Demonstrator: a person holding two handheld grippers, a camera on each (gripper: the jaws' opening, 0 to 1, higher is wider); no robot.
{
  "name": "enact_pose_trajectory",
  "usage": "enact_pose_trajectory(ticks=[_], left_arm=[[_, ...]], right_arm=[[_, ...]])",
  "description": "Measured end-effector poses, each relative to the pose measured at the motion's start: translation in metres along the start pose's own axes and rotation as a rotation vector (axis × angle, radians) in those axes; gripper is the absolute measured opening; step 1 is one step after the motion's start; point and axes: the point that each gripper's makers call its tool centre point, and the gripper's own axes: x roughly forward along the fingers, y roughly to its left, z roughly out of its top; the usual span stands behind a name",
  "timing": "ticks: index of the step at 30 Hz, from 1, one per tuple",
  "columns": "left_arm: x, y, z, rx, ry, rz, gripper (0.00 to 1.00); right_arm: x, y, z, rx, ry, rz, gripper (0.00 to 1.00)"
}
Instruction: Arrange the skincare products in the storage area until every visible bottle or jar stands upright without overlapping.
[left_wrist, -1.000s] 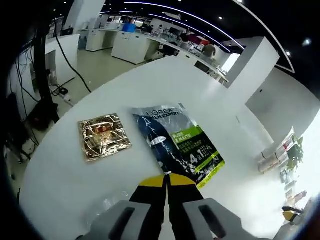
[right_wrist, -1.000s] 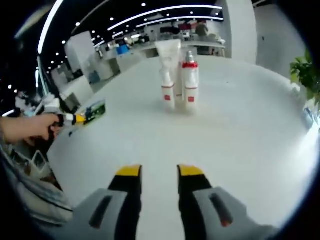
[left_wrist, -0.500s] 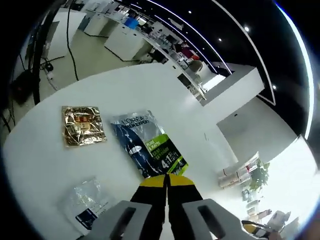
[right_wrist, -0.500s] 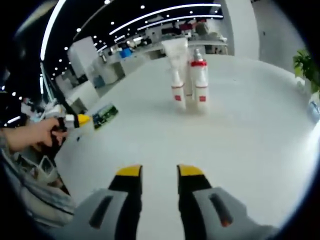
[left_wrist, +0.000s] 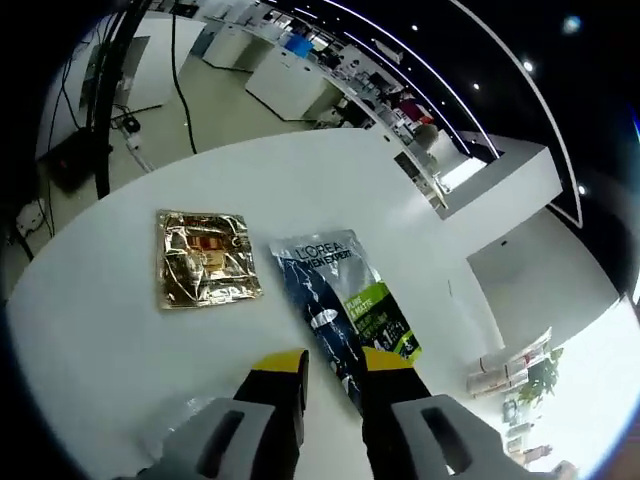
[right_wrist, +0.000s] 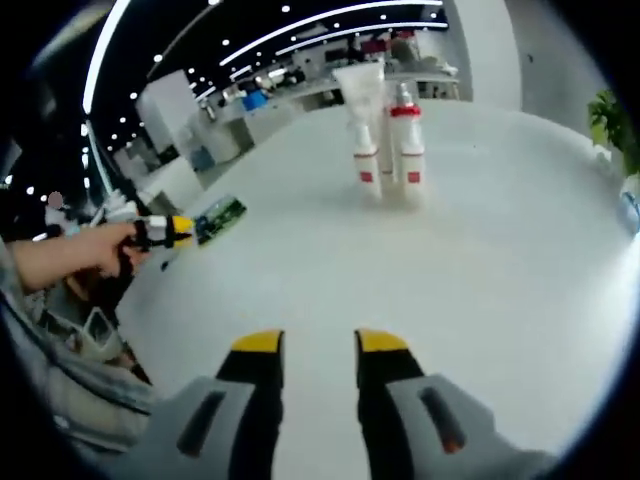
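Bottles (right_wrist: 388, 140) are already stood upright, clustered mid-tabletop (right_wrist: 480, 260). Dark sachet (left_wrist: 345, 310) and gold sachet (left_wrist: 205, 258) are left lying flat. Both left claw (left_wrist: 335, 372) and right claw (right_wrist: 319, 345) are held released, nothing grasped.

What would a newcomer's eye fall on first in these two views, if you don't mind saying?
In the left gripper view, a dark sachet with a lime-green panel lies flat on the white table, beside a crinkled gold sachet, just ahead of the open left gripper. In the right gripper view, a cluster of upright white bottles with red trim stands far across the table.
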Motion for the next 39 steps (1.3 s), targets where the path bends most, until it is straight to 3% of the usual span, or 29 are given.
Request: enact_pose_trajectory(ticks=[2, 5, 7, 11, 14, 16, 17, 19, 23, 25, 26, 31, 32, 39], left_arm=[[0.004, 0.001, 0.002, 0.005, -0.001, 0.029, 0.15], [0.007, 0.012, 0.006, 0.079, -0.014, 0.116, 0.03], [0.009, 0.009, 0.008, 0.077, -0.044, 0.112, 0.01], [0.008, 0.006, 0.006, 0.040, -0.031, 0.097, 0.00], [0.007, 0.005, 0.000, 0.033, 0.001, 0.058, 0.00], [0.003, -0.005, 0.001, 0.025, -0.017, -0.024, 0.00], [0.000, -0.004, 0.002, 0.024, -0.025, -0.021, 0.00], [-0.006, -0.014, 0.006, 0.005, -0.059, -0.084, 0.00], [-0.021, -0.026, 0.004, -0.007, -0.058, -0.149, 0.00], [-0.028, -0.038, 0.006, -0.021, -0.080, -0.223, 0.00], [-0.031, -0.037, 0.005, -0.020, -0.081, -0.214, 0.00], [-0.049, -0.056, 0.008, -0.038, -0.115, -0.303, 0.00], [-0.054, -0.065, 0.010, -0.064, -0.131, -0.350, 0.00], [-0.074, -0.087, 0.008, -0.093, -0.130, -0.465, 0.00]], right_arm=[[-0.004, -0.002, -0.001, 0.004, 0.005, -0.011, 0.26], [-0.008, -0.006, -0.003, 0.001, 0.008, -0.029, 0.26], [-0.011, -0.010, -0.005, 0.011, 0.011, -0.042, 0.26], [-0.013, -0.012, -0.010, 0.029, 0.013, -0.055, 0.26], [-0.012, -0.011, -0.011, 0.033, 0.012, -0.054, 0.26], [-0.011, -0.010, -0.012, 0.041, 0.012, -0.052, 0.26], [-0.008, -0.009, -0.013, 0.048, 0.012, -0.048, 0.26], [-0.004, -0.005, -0.013, 0.050, 0.013, -0.037, 0.26], [0.003, 0.003, -0.011, 0.047, 0.017, -0.014, 0.26], [0.009, 0.010, -0.006, 0.039, 0.017, 0.009, 0.26], [0.010, 0.012, -0.004, 0.041, 0.012, 0.020, 0.26], [0.017, 0.023, 0.011, 0.110, -0.033, 0.077, 0.25], [0.018, 0.024, 0.014, 0.127, -0.041, 0.086, 0.25], [0.025, 0.035, 0.024, 0.174, -0.066, 0.142, 0.25]])
